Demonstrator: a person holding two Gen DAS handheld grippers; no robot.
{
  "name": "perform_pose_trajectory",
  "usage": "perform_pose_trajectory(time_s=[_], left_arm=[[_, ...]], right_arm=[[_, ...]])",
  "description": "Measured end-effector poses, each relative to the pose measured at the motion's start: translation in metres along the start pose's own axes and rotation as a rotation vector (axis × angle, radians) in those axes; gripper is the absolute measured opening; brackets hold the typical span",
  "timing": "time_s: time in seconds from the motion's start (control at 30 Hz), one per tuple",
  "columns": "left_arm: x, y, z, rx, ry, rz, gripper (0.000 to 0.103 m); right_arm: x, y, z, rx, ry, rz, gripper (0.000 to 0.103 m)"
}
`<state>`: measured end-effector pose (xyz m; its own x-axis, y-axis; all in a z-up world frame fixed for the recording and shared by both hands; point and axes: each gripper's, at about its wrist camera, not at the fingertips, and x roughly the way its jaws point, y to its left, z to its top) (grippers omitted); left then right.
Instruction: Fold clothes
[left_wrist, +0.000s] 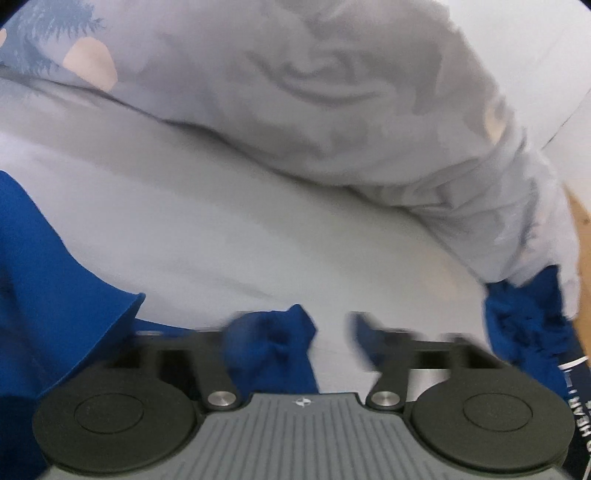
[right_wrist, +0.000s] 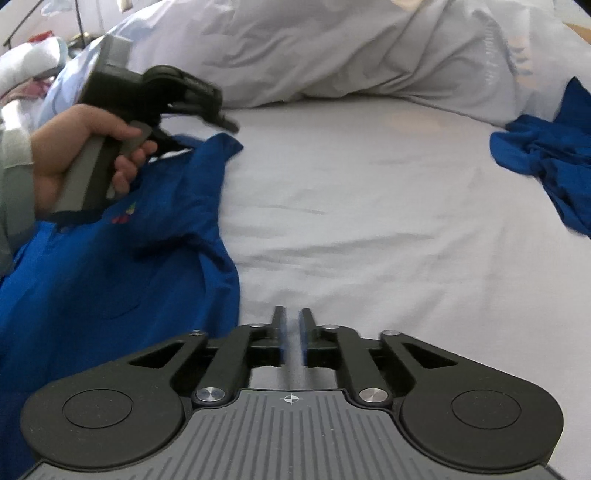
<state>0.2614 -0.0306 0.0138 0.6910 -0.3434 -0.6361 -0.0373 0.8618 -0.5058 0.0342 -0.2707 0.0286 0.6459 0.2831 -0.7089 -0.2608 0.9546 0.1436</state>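
On the bed (right_wrist: 369, 221), blue shirt (right_wrist: 110, 277) lay rumpled at left w/ left tool (left_wrist: 330, 325) spread apart over it, right tool (right_wrist: 293, 321) nearly together, empty; loose cloth could snag, bunching any fold.

Our left gripper (left_wrist: 328, 332) fills the bottom of its own view, jaws spread wide, its outline blurred. In the right wrist view it sits at upper left (right_wrist: 225, 118), tilted down to the right, our left hand (right_wrist: 81, 147) wrapped around the grey handle, fingers on the trigger. Our right gripper (right_wrist: 293, 328) sits bottom centre, its jaws nearly together with a narrow slit between.
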Motion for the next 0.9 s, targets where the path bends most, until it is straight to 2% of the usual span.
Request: perform_pose_trajectory(time_s=[0.03, 0.07, 0.1, 0.17, 0.27, 0.4, 0.5, 0.6, 0.77, 0.9], left_arm=[[-0.010, 0.000, -0.002, 0.001, -0.022, -0.008, 0.103], [-0.021, 0.002, -0.005, -0.001, -0.042, -0.015, 0.103], [-0.036, 0.006, -0.007, -0.010, -0.063, -0.026, 0.103], [-0.065, 0.016, -0.011, -0.034, -0.102, -0.036, 0.103], [-0.125, 0.035, -0.027, -0.054, -0.171, -0.022, 0.103], [-0.220, 0.066, -0.067, -0.083, -0.206, 0.004, 0.103], [-0.290, 0.082, -0.108, -0.104, -0.238, 0.033, 0.103], [-0.351, 0.093, -0.149, -0.105, -0.269, 0.078, 0.103], [-0.411, 0.110, -0.210, -0.072, -0.210, 0.166, 0.103], [-0.441, 0.138, -0.240, -0.196, -0.217, 0.176, 0.103]], right_arm=[[-0.002, 0.000, 0.001, 0.002, -0.006, 0.006, 0.031], [-0.003, 0.001, 0.003, 0.004, -0.011, 0.012, 0.048], [-0.005, 0.001, 0.004, 0.006, -0.017, 0.018, 0.061], [-0.008, 0.002, 0.006, 0.007, -0.028, 0.028, 0.066], [-0.014, 0.002, 0.006, 0.002, -0.042, 0.021, 0.067], [-0.025, 0.009, 0.009, -0.007, -0.062, 0.022, 0.068], [-0.039, 0.027, 0.012, -0.052, -0.096, 0.041, 0.068], [-0.058, 0.057, 0.008, -0.101, -0.144, 0.106, 0.069], [-0.088, 0.119, -0.013, -0.179, -0.220, 0.221, 0.078], [-0.112, 0.184, -0.059, -0.228, -0.223, 0.346, 0.078]])
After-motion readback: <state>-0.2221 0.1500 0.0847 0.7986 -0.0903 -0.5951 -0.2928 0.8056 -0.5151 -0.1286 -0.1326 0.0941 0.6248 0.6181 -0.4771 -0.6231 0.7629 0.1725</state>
